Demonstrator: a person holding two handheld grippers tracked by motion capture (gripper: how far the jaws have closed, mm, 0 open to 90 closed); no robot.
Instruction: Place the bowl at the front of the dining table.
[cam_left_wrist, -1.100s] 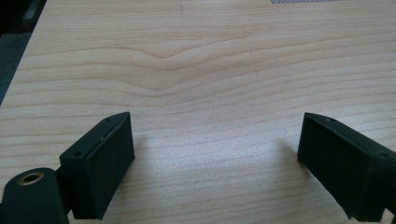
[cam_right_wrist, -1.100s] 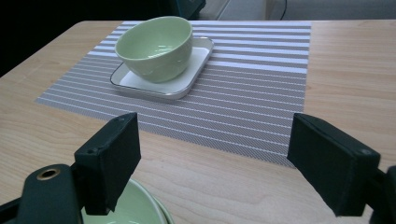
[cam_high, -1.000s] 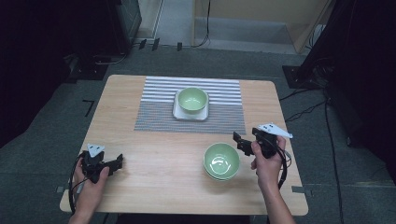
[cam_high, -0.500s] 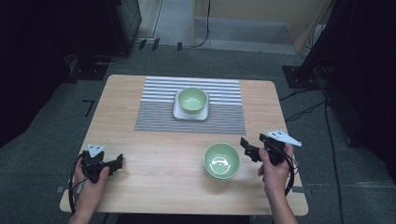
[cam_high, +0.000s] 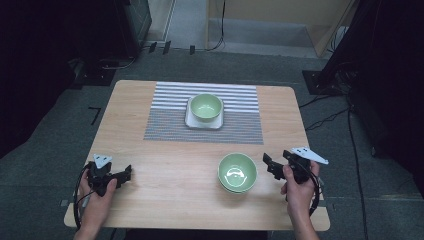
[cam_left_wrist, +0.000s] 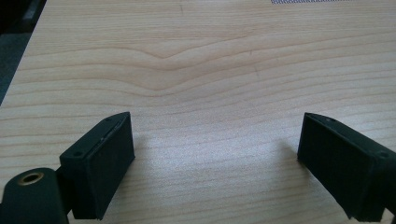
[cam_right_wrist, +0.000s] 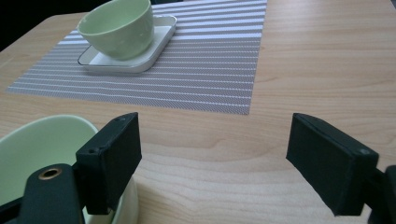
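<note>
Left claw (cam_high: 124, 175) at 8 o'clock on the light wooden surface (cam_high: 170, 165): jaws wide apart, empty. Right claw (cam_high: 268, 165) at 4 o'clock: jaws wide apart, empty, just beside a pale green ceramic bowl (cam_high: 237, 171). No legible writing.

The wooden table (cam_high: 170, 200) is lit evenly from above, while the surroundings are left dim, nearly black at 9 and 3 o'clock of the high view. A small white glare is seen inside the near green bowl (cam_high: 237, 171). The high view is rendered soft and slightly grainy. In the left gripper view, soft shadows are cast on the wood beside the black jaws, and the wood grain is shown sharply. In the right gripper view, the far bowl (cam_right_wrist: 117, 27) at 11 o'clock is kept fairly crisp, while the near jaws are slightly blurred
</note>
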